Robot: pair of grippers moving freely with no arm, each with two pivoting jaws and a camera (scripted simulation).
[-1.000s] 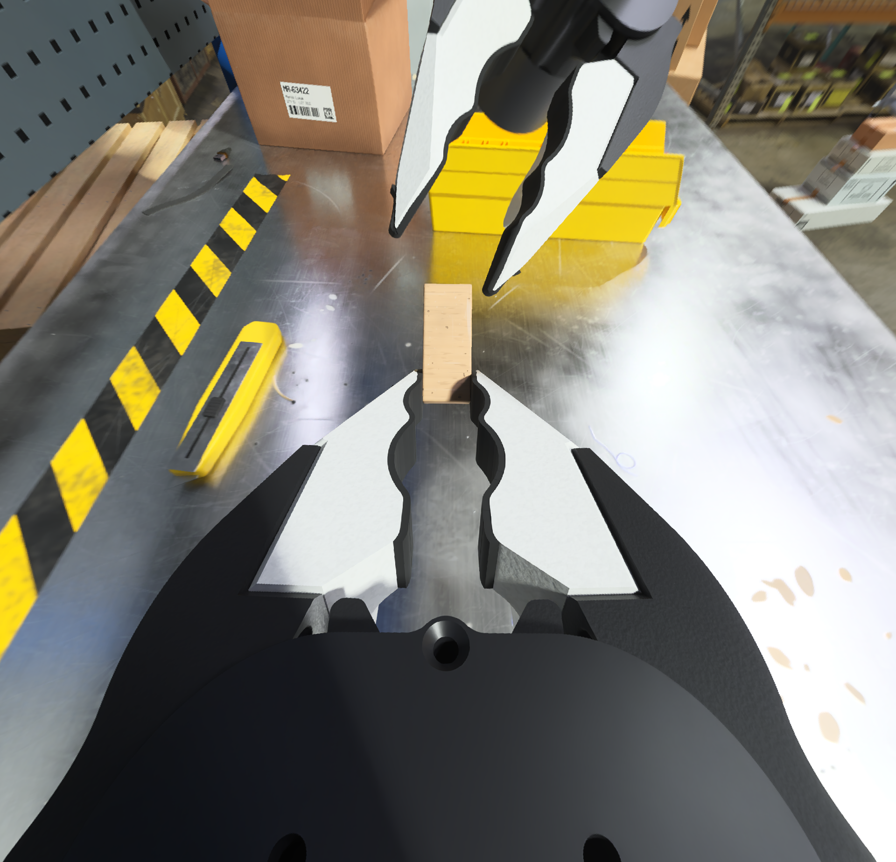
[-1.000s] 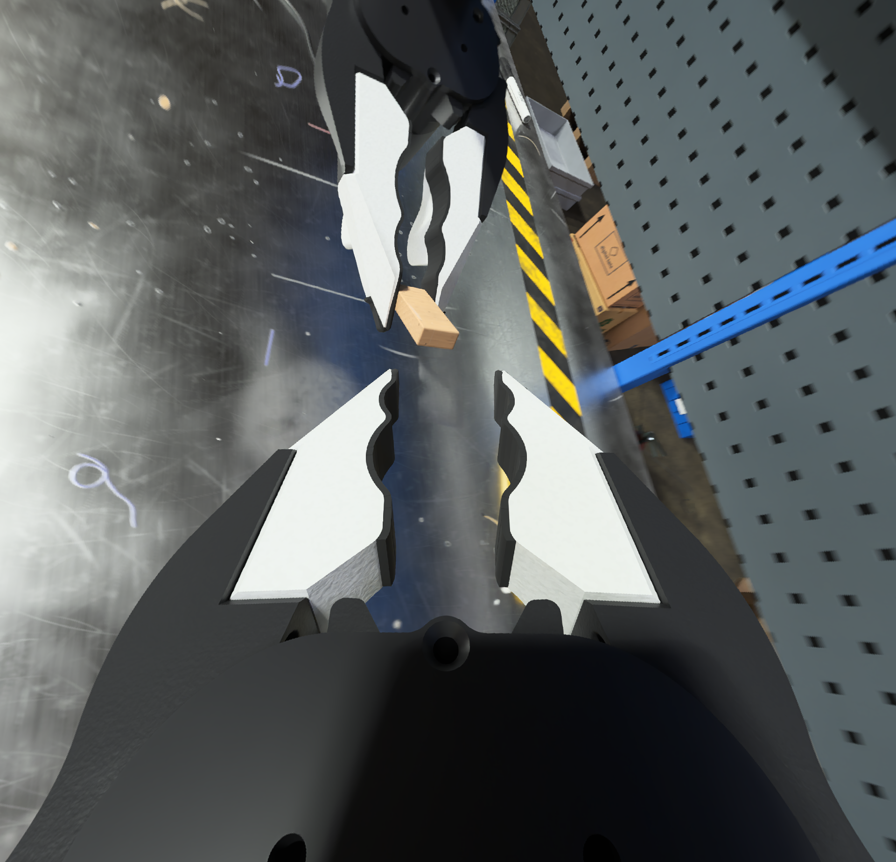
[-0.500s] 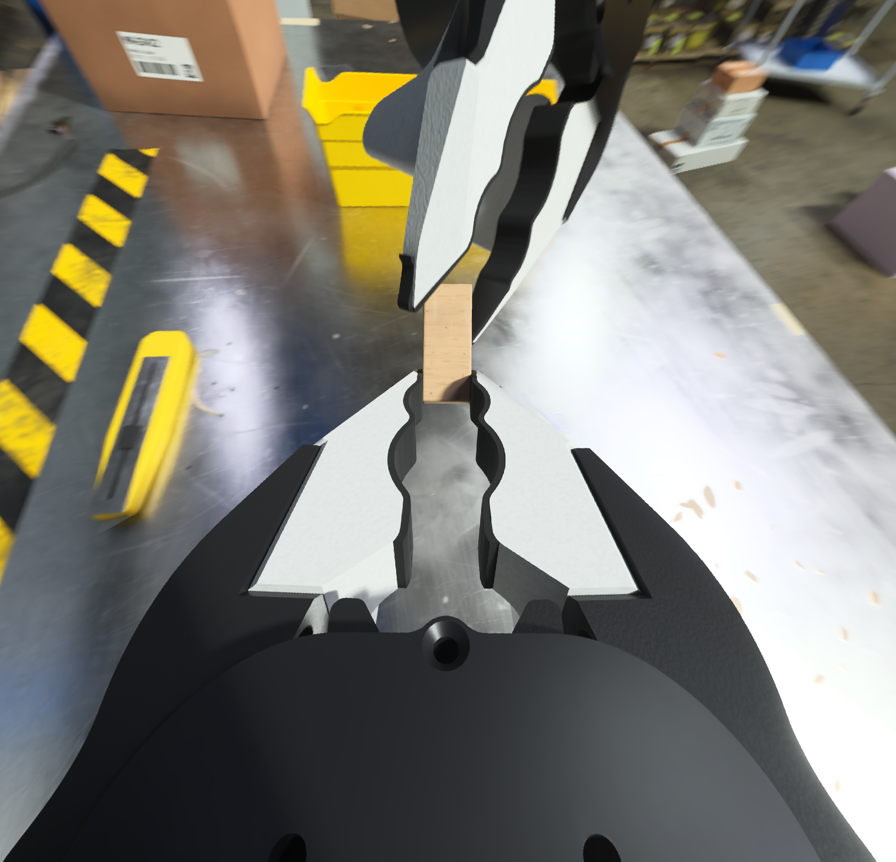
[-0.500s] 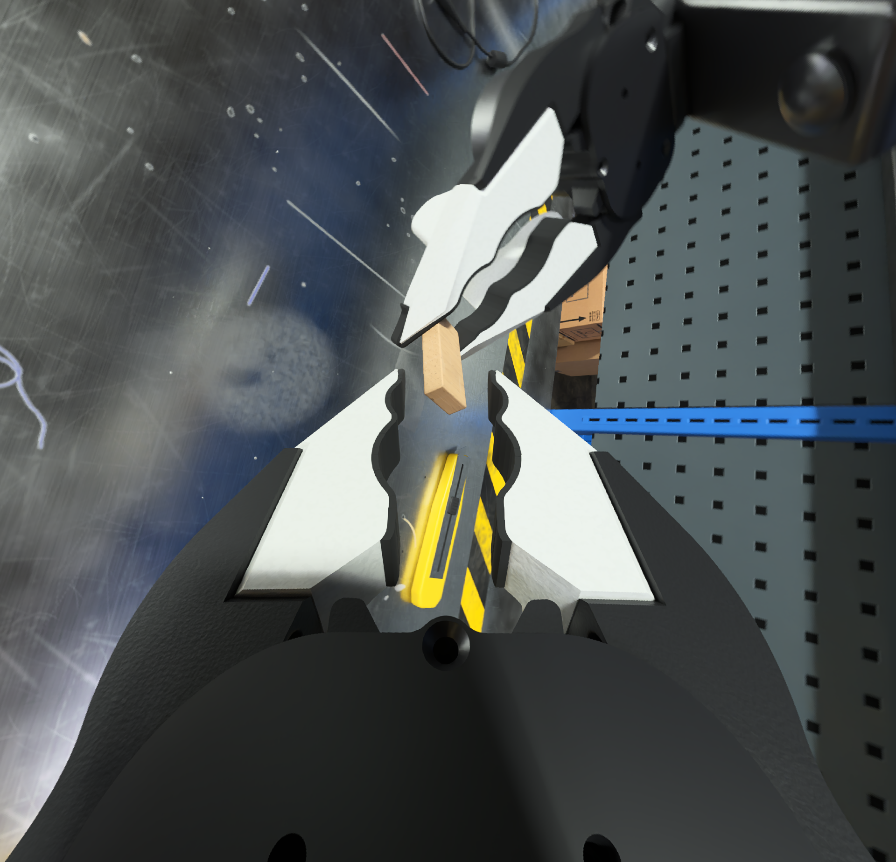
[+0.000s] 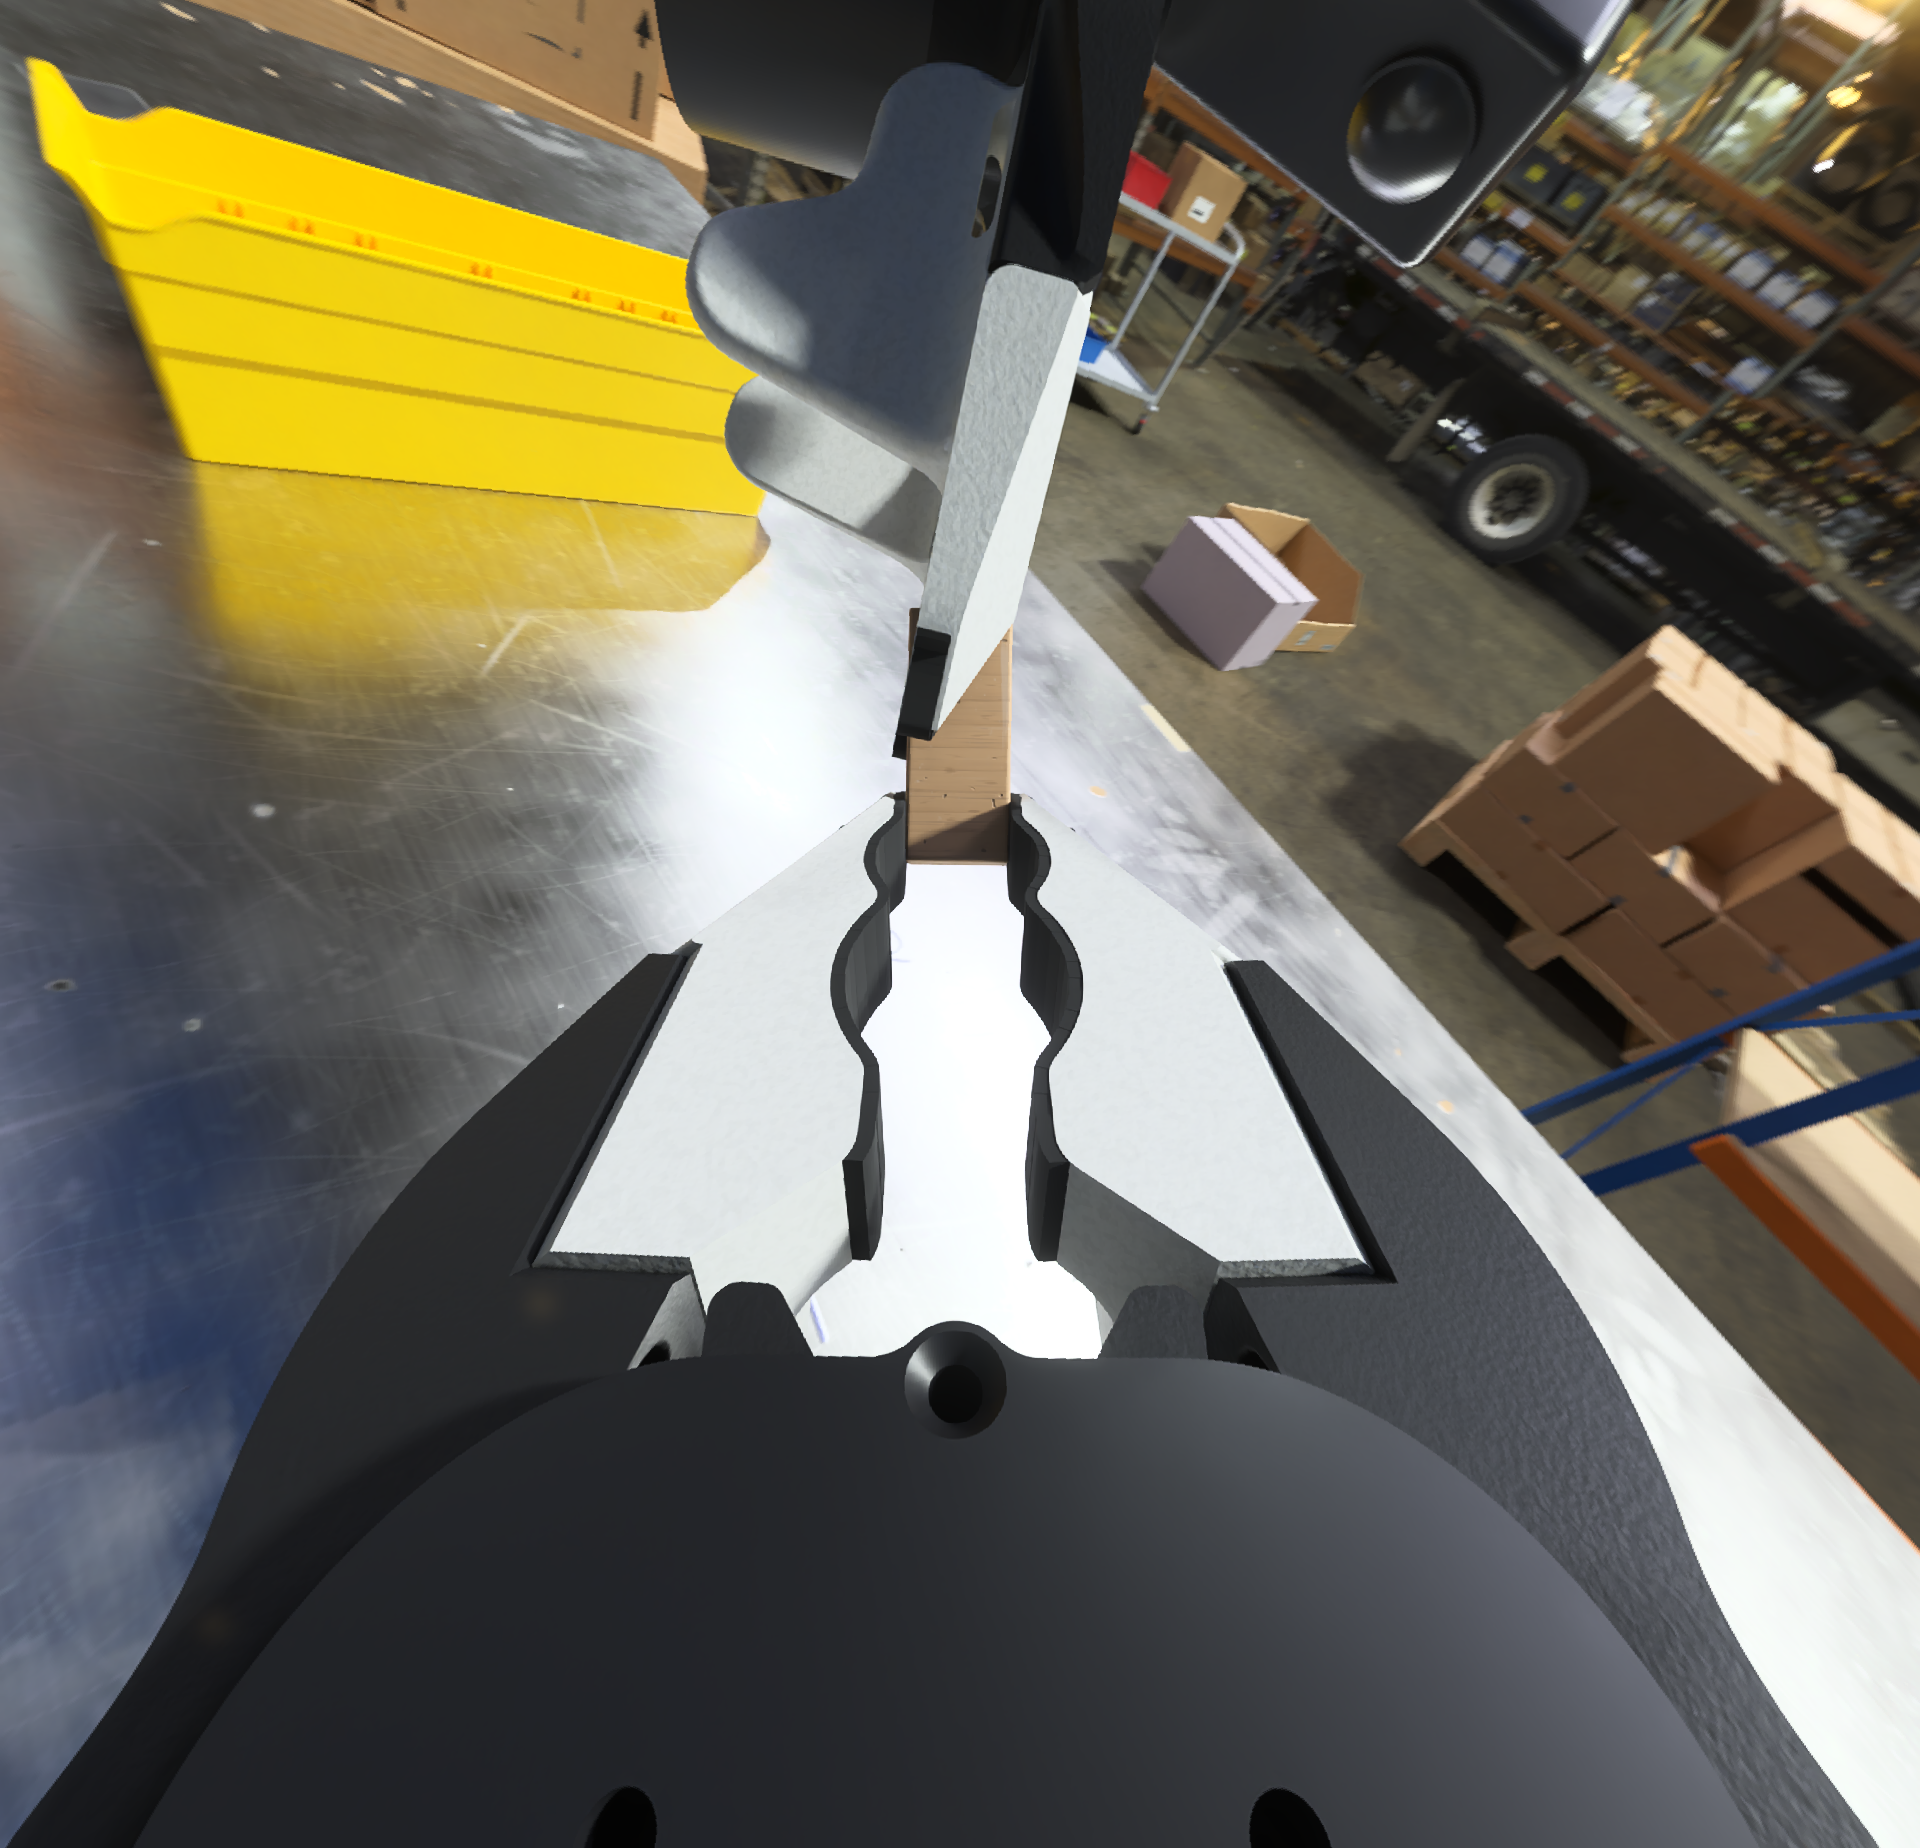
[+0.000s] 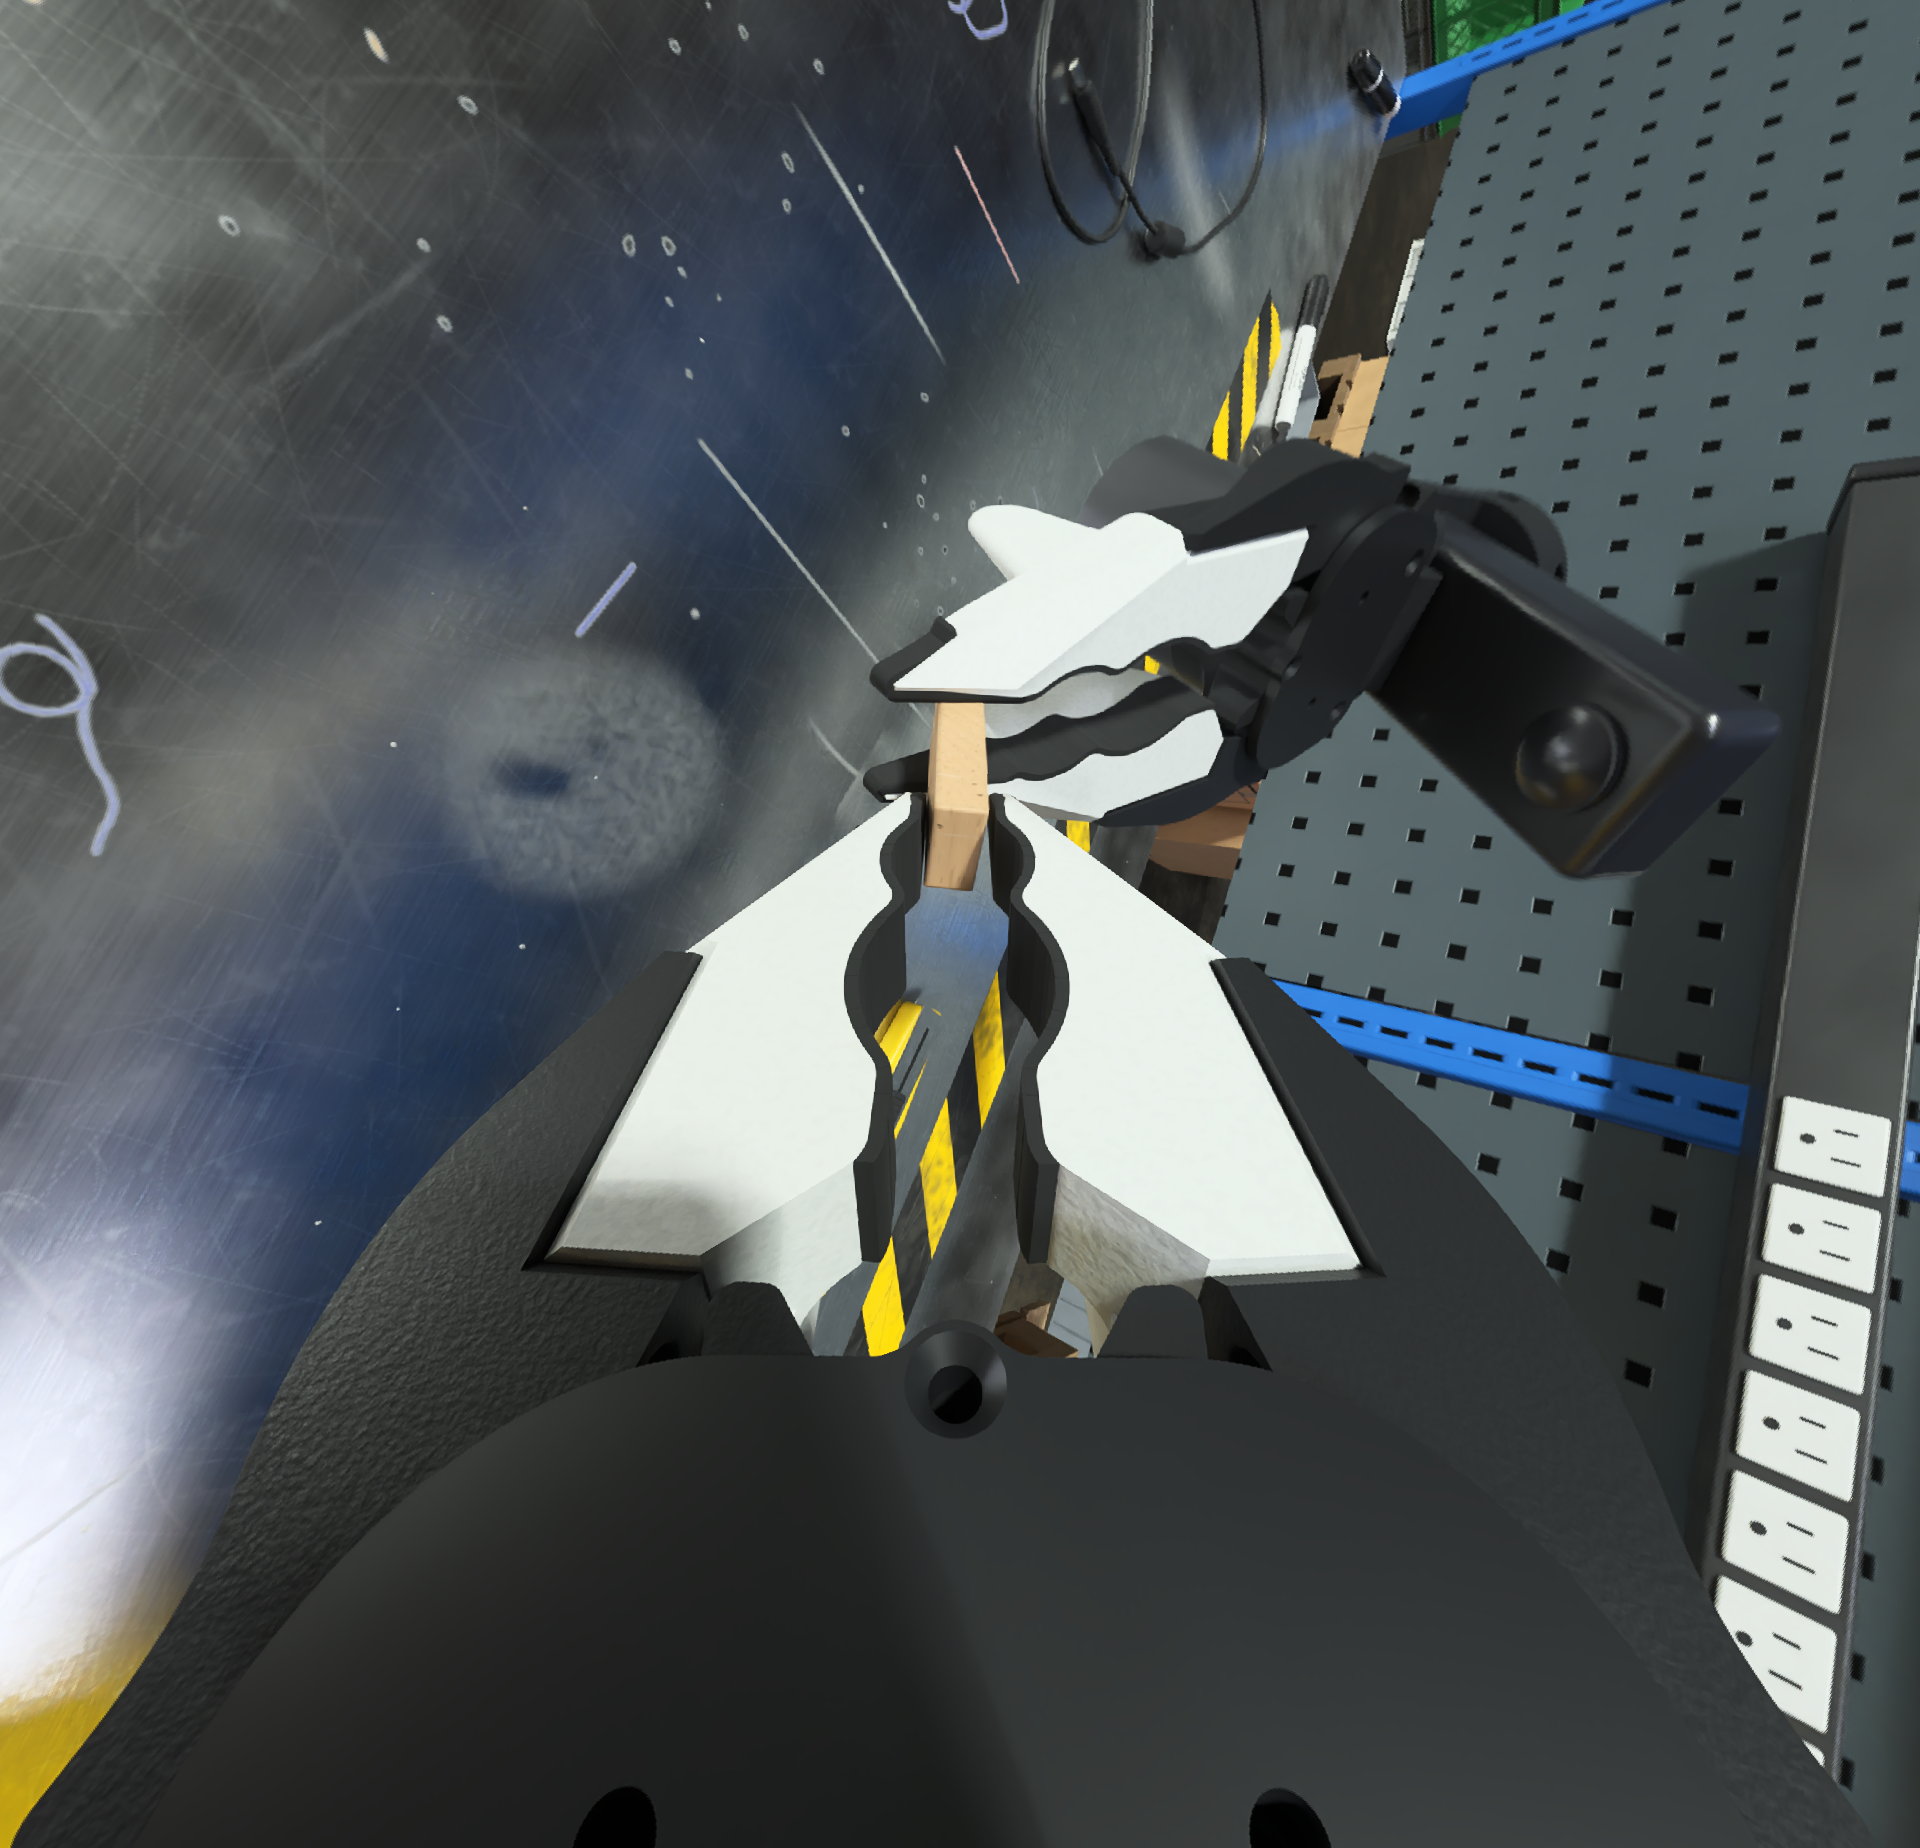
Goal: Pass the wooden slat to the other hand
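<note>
Between both sets of fingertips: wooden slat [image 5: 958, 801], held in the air above the metal bench top [image 5: 364, 863].
Left gripper [image 5: 956, 830]: pinching the near end of the slat; both tips press on its side faces, the rest of the gap behind it is clear.
Slat, left wrist view: runs straight ahead from the tips, its far end covered by a finger of the other tool.
Right gripper [image 6: 954, 834]: tips drawn in on the slat's lower end; the left tip looks in contact, a thin gap may remain at the right tip, too fine to settle.
Slat, right wrist view [image 6: 956, 796]: stands nearly upright out of the tips, upper end caught crosswise in the left gripper's [image 6: 914, 733] fingers.
Right gripper, left wrist view [image 5: 951, 676]: comes down from above, white finger [image 5: 1003, 489] edge-on over the slat's far end.
Ahead-left of left gripper: yellow bin [image 5: 395, 344] on the bench, cardboard box [image 5: 499, 1] behind it.
Ahead-right of left gripper: bench edge, then floor with an open carton [image 5: 1252, 588], stacked cartons on a pallet [image 5: 1704, 842], racking [image 5: 1714, 240] beyond.
Right of right gripper: grey pegboard [image 6: 1621, 344] with blue rail [image 6: 1507, 1060], white outlet strip [image 6: 1808, 1383] at far right.
Under right gripper's gap: yellow-black hazard stripe [image 6: 935, 1164].
Ahead of right gripper: black cable [image 6: 1132, 136] looped on the scratched bench surface.
</note>
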